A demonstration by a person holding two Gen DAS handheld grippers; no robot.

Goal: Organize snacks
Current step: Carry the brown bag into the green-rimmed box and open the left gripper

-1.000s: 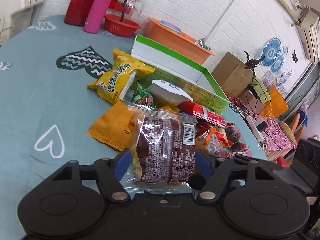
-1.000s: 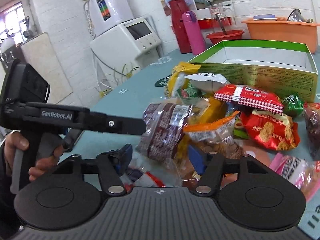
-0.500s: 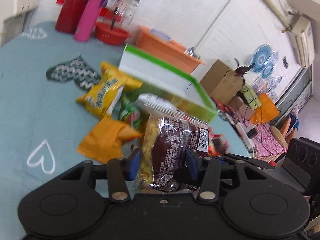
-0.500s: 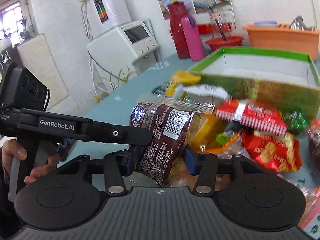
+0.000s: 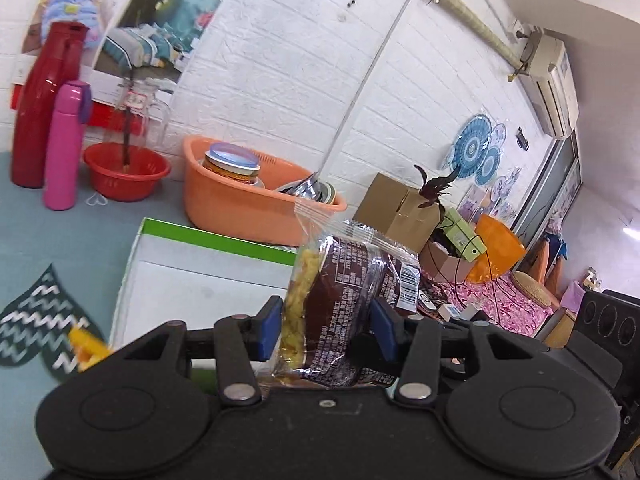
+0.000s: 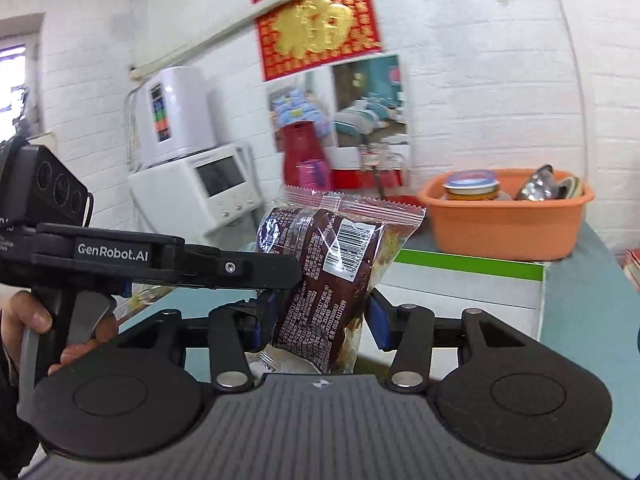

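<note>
My left gripper (image 5: 326, 330) is shut on a brown-wrapped cake packet (image 5: 352, 300) and holds it upright in the air above the green-edged white box (image 5: 208, 276). In the right wrist view the same packet (image 6: 324, 276) stands between my right gripper's (image 6: 320, 324) fingers, with the left gripper's body (image 6: 160, 260) reaching in from the left. The right jaws close against the packet's sides. The snack pile is out of view, save a yellow scrap (image 5: 86, 346).
An orange basin (image 5: 248, 200) with a jar and metal ware stands behind the box. A red bowl (image 5: 124, 172), a pink bottle (image 5: 64, 144) and a red flask (image 5: 40, 100) stand at the back left. A white appliance (image 6: 192, 196) is left.
Both grippers rose from the snack pile with the brown packet. The views tilted up from the table to the wall, and the packet now hangs over the box.
</note>
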